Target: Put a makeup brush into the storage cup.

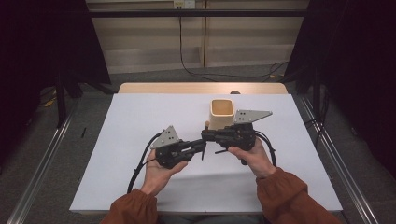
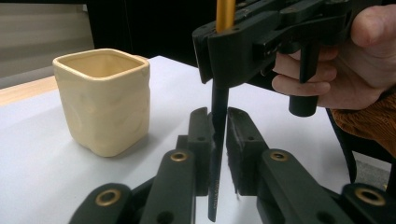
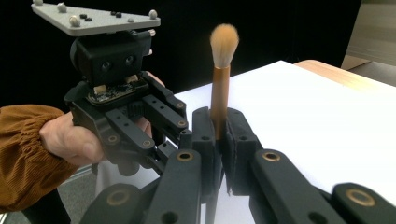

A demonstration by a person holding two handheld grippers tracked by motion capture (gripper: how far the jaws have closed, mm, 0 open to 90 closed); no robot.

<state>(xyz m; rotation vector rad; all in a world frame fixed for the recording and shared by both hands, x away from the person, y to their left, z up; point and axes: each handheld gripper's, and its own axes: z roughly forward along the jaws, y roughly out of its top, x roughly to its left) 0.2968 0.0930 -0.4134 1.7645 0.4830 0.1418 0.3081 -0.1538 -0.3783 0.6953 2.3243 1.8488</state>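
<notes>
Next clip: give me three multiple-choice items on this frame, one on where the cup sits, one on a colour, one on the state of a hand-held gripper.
1. Where does the cream cup stand?
A. On the white table top, beyond the grippers
B. On the floor
C. Held in the left hand

2. What colour are the bristles of the brush?
A. Blue
B. Orange-tan
C. Green

3. How is the right hand-held gripper?
A. Wide open with nothing in it
B. Lying on the table
C. Shut on the brush

Key:
1 A: the high view shows the cup upright on the table top, past both hands.
2 B: the right gripper view shows an orange-tan tuft.
3 C: its jaws press on the brush's gold ferrule.
</notes>
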